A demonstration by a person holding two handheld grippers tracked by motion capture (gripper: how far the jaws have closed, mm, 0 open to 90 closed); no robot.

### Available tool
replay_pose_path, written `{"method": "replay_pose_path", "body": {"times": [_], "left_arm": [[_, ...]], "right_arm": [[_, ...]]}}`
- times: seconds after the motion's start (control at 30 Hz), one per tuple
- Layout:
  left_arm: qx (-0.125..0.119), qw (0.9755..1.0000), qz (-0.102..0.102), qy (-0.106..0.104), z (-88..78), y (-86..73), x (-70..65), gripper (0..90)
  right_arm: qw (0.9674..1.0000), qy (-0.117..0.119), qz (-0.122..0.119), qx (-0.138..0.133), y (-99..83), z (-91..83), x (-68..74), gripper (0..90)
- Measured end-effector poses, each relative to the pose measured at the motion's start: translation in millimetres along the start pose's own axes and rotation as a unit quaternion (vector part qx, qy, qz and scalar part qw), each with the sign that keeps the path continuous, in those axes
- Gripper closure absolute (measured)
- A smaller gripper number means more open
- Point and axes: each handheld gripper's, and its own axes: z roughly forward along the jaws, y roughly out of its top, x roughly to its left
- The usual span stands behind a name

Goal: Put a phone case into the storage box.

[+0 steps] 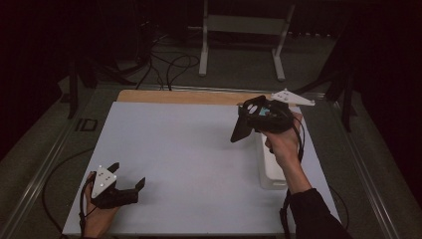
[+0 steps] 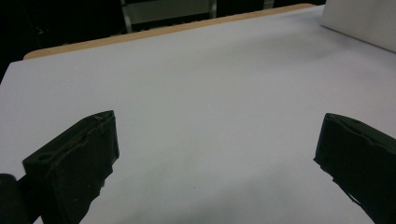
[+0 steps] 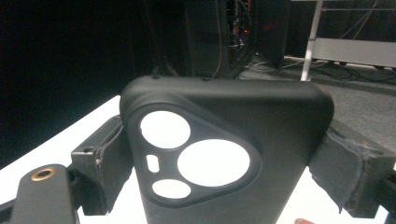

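Observation:
A black phone case (image 3: 233, 107) with a triangular camera cut-out stands upright between the jaws of my right gripper (image 3: 224, 163), which is shut on its two long sides. From above, my right gripper (image 1: 251, 117) holds the phone case (image 1: 240, 131) in the air over the right part of the white table top (image 1: 199, 159). My left gripper (image 1: 128, 174) rests low at the table's front left corner, open, with nothing in it. In the left gripper view, bare white surface lies between the wide-apart jaws of the left gripper (image 2: 217, 126).
A white rectangular container (image 1: 271, 169) lies on the table under the right hand, and the container (image 2: 364, 23) also appears far right from the left gripper. A wooden strip (image 1: 189, 96) runs along the far edge. Behind stand a white frame (image 1: 239, 30) and floor cables (image 1: 169, 64).

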Motion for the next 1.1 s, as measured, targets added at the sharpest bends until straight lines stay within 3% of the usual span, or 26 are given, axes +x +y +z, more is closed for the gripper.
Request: {"method": "replay_pose_path", "body": {"times": [1.1], "left_arm": [[-0.004,1.0,-0.002,0.002,-0.6,0.5,0.1,0.0]], "right_arm": [[0.9989,-0.045,0.008,-0.004,13.1,9.5,-28.5,14.3]]}}
